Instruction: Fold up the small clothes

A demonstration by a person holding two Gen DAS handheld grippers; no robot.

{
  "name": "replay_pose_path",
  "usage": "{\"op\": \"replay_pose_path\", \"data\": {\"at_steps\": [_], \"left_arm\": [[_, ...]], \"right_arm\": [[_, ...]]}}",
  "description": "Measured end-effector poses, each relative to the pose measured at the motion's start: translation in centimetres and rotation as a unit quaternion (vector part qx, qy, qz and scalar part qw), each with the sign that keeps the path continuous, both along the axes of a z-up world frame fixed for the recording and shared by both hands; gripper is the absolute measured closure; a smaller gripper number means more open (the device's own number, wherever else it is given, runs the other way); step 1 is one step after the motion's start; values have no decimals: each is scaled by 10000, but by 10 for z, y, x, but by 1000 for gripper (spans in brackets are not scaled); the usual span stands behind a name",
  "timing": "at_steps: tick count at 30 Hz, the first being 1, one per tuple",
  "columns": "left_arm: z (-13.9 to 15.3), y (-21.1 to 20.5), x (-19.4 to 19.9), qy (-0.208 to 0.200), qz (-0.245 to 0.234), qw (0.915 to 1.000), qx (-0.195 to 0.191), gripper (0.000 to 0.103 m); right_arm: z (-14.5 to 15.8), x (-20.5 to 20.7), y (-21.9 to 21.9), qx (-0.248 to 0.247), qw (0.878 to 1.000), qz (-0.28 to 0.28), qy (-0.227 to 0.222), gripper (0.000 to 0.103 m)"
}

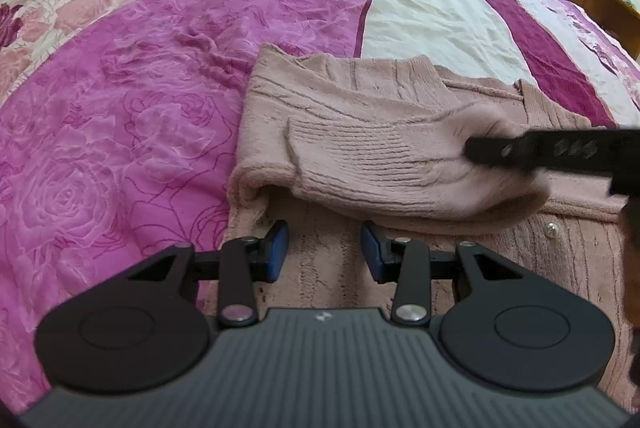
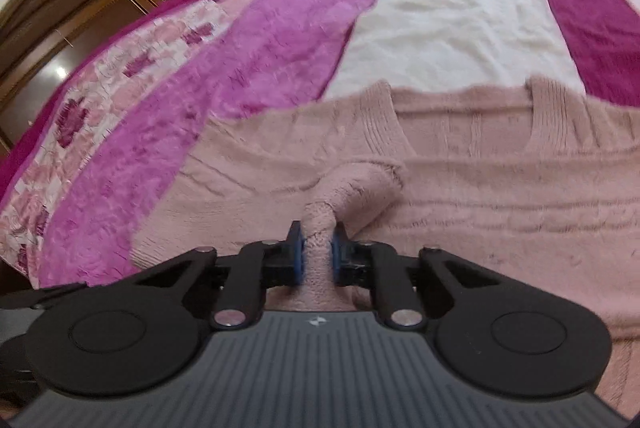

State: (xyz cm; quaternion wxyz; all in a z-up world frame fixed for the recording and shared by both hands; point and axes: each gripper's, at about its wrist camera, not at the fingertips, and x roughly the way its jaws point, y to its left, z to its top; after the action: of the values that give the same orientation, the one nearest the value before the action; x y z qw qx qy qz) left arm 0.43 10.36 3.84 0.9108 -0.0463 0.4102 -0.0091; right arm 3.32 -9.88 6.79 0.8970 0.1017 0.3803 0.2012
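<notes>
Two tools are seen over a bed (image 1: pixel 120 108) covered by a quilt (image 2: pixel 248 68) in magenta, white and floral stripes. A pink knitted sweater (image 1: pixel 360 100) is laid flat on the quilt, near its white stripe. One sleeve (image 2: pixel 352 184) is drawn across the sweater's body, its cuff clamped between the blue pads of the right tool (image 2: pixel 318 256). The left tool (image 1: pixel 324 248) is held just above the knit with its pads apart, apparently gripping nothing. A small pearl-like button (image 1: pixel 552 230) is visible.

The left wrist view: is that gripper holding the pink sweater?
No, the left gripper is open, its jaws apart above the pink sweater with nothing pinched between them.
</notes>
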Motion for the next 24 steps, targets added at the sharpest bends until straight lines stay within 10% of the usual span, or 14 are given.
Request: {"op": "replay_pose_path", "data": {"at_steps": [5,12,24], "left_arm": [[-1,3,0,-9,37,10000,29,61],[-5,1,2,10,43,10000,76,61],[3,4,-4,7,-13,10000,76,61]], "right_arm": [[29,-7,-16,-446,9969,-257,-599,91],[-19,12,-30,-851,9956,-369,137,88],[7,-26,-20,-749,9960,-170,-457,47]]}}
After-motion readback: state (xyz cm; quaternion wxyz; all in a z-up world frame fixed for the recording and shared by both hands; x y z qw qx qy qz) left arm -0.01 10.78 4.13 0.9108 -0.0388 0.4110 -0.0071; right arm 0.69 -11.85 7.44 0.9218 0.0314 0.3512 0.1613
